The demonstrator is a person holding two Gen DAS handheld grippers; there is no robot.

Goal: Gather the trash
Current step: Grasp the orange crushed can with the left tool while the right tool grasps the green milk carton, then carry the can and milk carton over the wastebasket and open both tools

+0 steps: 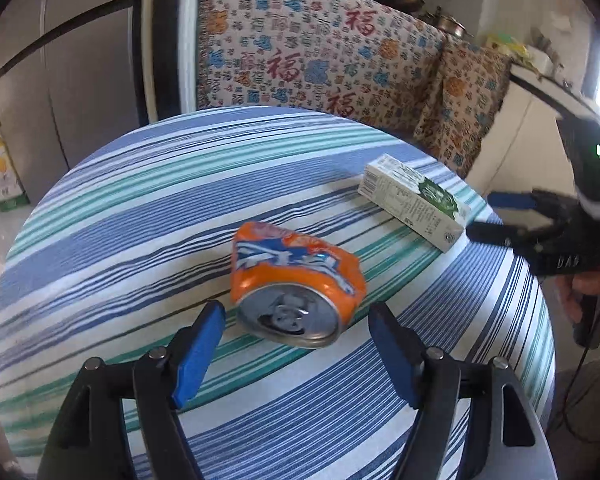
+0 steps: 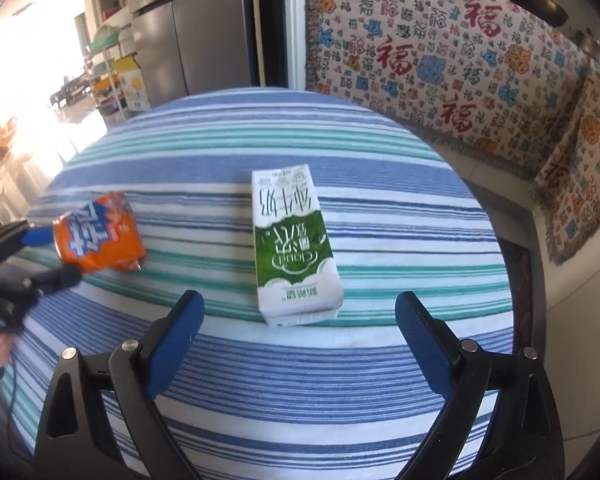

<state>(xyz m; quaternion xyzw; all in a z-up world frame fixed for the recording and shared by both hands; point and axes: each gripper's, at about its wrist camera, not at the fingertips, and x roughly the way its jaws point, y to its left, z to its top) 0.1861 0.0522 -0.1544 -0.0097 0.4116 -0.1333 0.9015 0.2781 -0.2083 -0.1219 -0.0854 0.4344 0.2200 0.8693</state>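
We find left gripper (image 1: 296, 316) agape at crushed can (image 1: 296, 276) | right gripper (image 2: 296, 308) agape before milk carton (image 2: 292, 244) | striped tablecloth (image 1: 140, 208)

Your left gripper (image 1: 296, 320) hangs over the striped table (image 1: 140, 216) with its jaws spread, and the can (image 1: 296, 280) lies between the blue pads (image 1: 198, 352) without touching either. The can is orange, crushed, on its side, its silver top facing you. Beyond the can, to its right, the carton (image 1: 414, 200) lies flat near the table's edge. Just right of the carton, your right gripper (image 1: 496, 216) reaches in, jaws parted, fingertips just beside the carton's end; whether they touch it you cannot tell. Behind the table stands a patterned sofa (image 1: 300, 52).
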